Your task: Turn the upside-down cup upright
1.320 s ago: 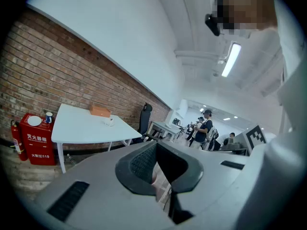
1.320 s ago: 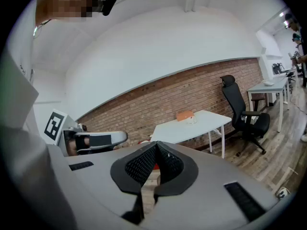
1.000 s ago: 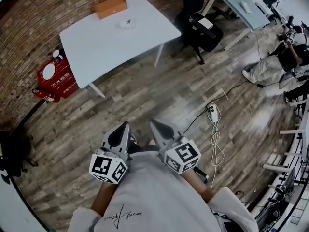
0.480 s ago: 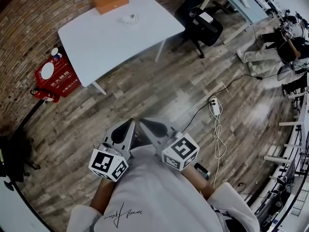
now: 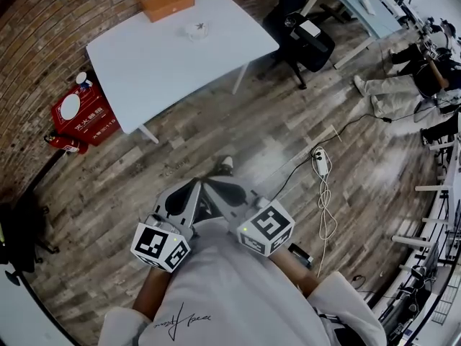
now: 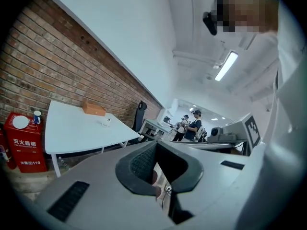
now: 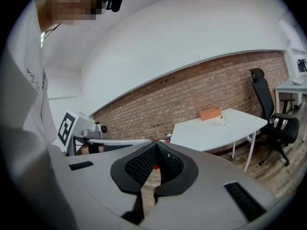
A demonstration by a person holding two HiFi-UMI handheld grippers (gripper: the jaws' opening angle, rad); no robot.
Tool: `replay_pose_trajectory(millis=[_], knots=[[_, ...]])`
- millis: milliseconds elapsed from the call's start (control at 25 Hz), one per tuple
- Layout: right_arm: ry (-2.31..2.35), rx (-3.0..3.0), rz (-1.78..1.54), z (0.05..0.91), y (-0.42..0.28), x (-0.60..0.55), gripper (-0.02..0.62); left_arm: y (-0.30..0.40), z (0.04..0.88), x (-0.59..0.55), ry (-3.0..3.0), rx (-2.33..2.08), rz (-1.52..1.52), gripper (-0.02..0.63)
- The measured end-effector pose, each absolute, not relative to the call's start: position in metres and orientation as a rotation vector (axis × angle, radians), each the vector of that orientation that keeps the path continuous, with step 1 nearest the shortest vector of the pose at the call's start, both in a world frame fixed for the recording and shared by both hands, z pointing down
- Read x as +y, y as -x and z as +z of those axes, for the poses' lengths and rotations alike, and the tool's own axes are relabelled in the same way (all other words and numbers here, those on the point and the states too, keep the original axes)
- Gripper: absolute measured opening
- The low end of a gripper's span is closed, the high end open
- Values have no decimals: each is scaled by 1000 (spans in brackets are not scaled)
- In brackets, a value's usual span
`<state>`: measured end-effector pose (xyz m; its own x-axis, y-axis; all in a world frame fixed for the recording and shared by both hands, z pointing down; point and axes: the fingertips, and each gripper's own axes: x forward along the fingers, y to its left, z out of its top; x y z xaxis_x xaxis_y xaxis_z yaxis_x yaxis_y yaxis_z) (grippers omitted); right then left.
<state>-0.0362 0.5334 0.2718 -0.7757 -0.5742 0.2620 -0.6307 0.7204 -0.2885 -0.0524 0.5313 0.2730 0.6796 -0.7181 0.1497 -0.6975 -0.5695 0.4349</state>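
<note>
Left gripper (image 5: 193, 187) and right gripper (image 5: 210, 186): held low in front of a white shirt (image 5: 230, 294), tips close together above the wooden floor (image 5: 274, 135). Both pressed together at the tips, with nothing pinched between the jaws in either gripper view. Well apart from the white worktop (image 5: 158, 63) by the brick wall (image 5: 65, 20).

On that worktop, toward its far side: the small clear cup (image 5: 196, 29), too small to tell whether mouth up or mouth down. Beyond it, nearer the wall edge and apart from the cup: an orange box (image 5: 167, 2).

On the floor beside the worktop's left end: a red cabinet (image 5: 83, 114) with a white disc on top. Right of the worktop: a black office chair (image 5: 306, 42), then a second, pale blue worktop (image 5: 356, 9). On the floor at the right: a white power strip (image 5: 318, 166) with its cord.
</note>
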Motion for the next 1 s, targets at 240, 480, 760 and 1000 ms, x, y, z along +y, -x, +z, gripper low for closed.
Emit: replay_pose_trajectory(millis=[240,480,760,1000], knots=[[-996,-2796,554,270,29,502,20,45,277,501,-2413,-1094,-32,9],[-982,-2793,582,272,13,463,20,28,281,460,-2398,-1082,-3,9],[-1010,-2773,643,276,-10,404,20,5,284,401,-2420,-1073,52,11],[-1010,-2786,670,276,-31,357,20,-15,285,354,-2360,-1026,0,11]])
